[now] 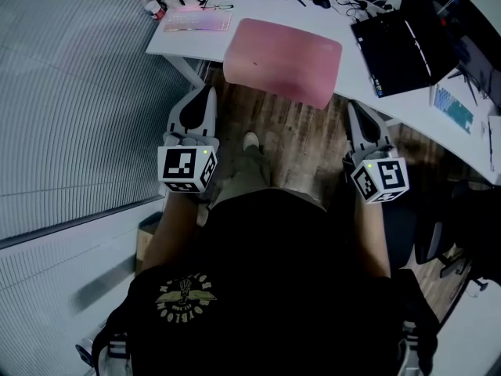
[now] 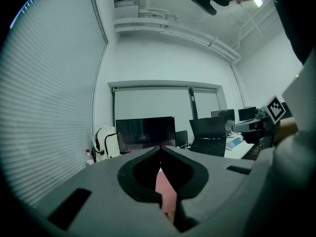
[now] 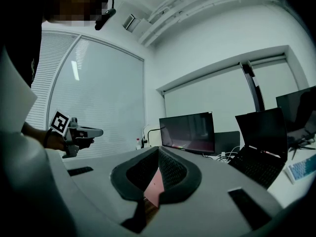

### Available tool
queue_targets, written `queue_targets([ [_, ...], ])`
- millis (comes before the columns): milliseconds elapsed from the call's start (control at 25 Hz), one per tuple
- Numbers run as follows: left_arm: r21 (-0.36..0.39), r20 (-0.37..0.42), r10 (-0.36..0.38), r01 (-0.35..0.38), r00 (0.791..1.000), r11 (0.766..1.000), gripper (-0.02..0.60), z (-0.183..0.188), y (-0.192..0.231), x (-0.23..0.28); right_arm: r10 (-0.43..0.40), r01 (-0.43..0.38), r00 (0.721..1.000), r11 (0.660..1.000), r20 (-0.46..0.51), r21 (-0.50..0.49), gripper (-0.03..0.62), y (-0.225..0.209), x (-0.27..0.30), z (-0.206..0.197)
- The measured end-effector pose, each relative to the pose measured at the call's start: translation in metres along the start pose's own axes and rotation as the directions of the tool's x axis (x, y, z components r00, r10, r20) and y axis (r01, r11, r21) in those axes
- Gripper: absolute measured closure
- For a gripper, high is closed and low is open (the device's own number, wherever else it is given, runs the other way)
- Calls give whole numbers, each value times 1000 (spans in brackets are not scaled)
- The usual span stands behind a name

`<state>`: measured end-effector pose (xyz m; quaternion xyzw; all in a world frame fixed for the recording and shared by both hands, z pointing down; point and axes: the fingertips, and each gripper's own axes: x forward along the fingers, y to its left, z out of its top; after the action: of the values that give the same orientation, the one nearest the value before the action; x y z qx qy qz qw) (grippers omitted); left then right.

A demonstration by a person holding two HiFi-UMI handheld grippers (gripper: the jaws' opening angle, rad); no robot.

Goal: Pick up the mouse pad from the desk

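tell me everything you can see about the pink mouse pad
The mouse pad is a plain pink rectangle with rounded corners, soft and matte by its look, with one tiny dark speck. It lies flat on the white desk, slightly askew, its near edge seemingly hanging past the desk's front. Nothing lies on it. It sits between a keyboard and a black laptop. Both the left gripper and right gripper, shut, are short of it, not touching.

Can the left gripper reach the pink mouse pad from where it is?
Probably yes: nothing lies between the left gripper and the mouse pad, whose edge overhangs the desk. Its jaws are shut, though.
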<state>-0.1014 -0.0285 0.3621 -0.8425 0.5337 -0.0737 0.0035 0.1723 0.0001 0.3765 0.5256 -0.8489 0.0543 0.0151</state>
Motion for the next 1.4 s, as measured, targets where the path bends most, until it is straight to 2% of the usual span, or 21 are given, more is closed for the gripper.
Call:
queue_targets([
  [320,12,-69,-17,18,997,1000,574,-19,39,46,24,-23,999,999,-31,22,592,-10,64,-5],
  [560,-26,-131,-64,61,989,998,574,-43,54,88,33,-32,997,999,-63,24,592,-19,102,-12],
  [800,-52,-226,-77,67,971,996,574,-102,73,127,-23,32,988,998,-155,51,592,-49,117,-64],
  [1040,-61,-304,-102,88,947,994,574,-161,81,165,-14,45,965,992,-264,114,592,-69,130,-122],
  [1240,-103,-350,-143,113,926,988,574,-205,78,193,-39,81,949,989,-311,123,592,-89,137,-162],
  [1400,-109,-393,-159,126,906,986,574,-239,81,209,-55,106,935,986,-351,127,592,-99,143,-197],
])
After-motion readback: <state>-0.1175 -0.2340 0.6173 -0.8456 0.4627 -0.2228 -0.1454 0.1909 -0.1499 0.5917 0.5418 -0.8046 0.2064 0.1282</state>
